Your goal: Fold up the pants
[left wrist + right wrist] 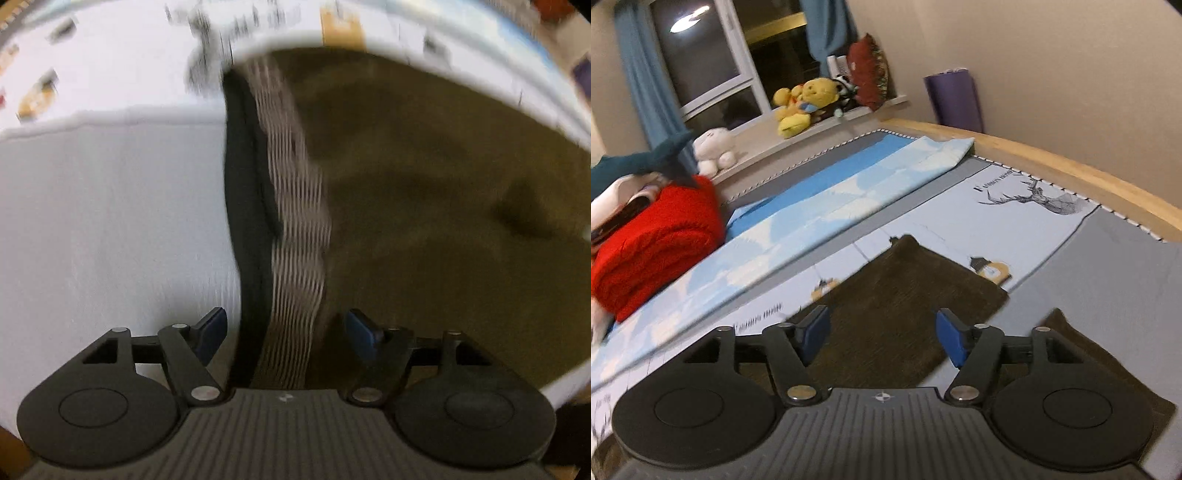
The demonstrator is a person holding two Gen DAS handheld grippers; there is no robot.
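Left gripper (285, 334): jaws spread, nothing between them, above the waistband (295, 206) of the olive pants (424, 184). Right gripper (882, 338): jaws spread, empty. Pants lie flat on the bed (1108, 258), near its wooden-edged side. Red blanket (653, 243) lies at the bed's far window-side edge.

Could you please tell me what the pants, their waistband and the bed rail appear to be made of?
The pants look like soft, matte olive-brown fabric with a fuzzy nap, perhaps corduroy or fleece; blur leaves the weave unclear. The waistband seems to be ribbed elastic knit, shown by its pale wavy ribs, though blur smears them. The bed rail looks like light, smooth wood with a satin finish.
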